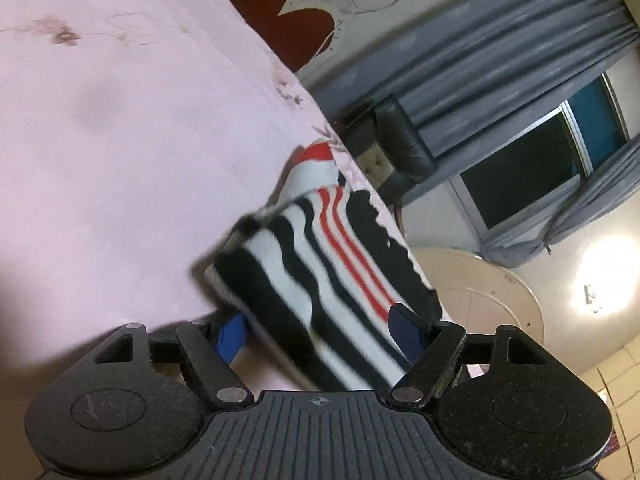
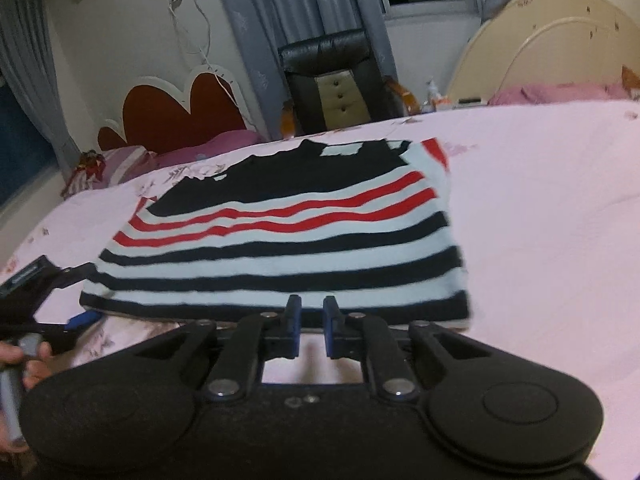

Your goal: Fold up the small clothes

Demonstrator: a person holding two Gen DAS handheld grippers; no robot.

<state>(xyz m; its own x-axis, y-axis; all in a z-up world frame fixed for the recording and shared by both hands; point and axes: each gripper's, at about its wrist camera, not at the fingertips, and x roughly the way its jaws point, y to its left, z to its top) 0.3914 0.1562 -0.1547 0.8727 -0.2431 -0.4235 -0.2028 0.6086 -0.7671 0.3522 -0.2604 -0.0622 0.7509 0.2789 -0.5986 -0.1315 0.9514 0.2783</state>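
Left wrist view: one striped sweater (image 1: pixel 320 280), black, white and red bands, lying on the bed (image 1: pixel 120 140) under a pink floral sheet. My left claw (image 1: pixel 320 332) has its jaws spread wide, one blue pad on either side of the sweater's near corner. The fabric runs between the fingers (image 1: pixel 230 336), but the frame is blurred and I can't see the pads pressing on it, so I read it as released. View is rolled hard, the bed tilts across the frame. Beyond the sweater: one black leather chair (image 1: pixel 400 144), grey curtains (image 1: pixel 500 40), one window (image 1: pixel 532 168).

Right wrist view: same single sweater (image 2: pixel 280 240), folded flat into a rough rectangle on the bed (image 2: pixel 540 200), black collar end away from me, hem nearest. My right claw (image 2: pixel 311 320) sits at the sweater's hem edge, jaws nearly together with a narrow gap, nothing between them. Clenched, empty. Left claw (image 2: pixel 60 312) is at the sweater's near left corner, my hand (image 2: pixel 28 360) on its handle. Behind the sweater: the black chair (image 2: pixel 332 80), one red scalloped headboard (image 2: pixel 176 116), one cream headboard (image 2: pixel 560 40).

No containers in either view. Count: one garment, two claws.
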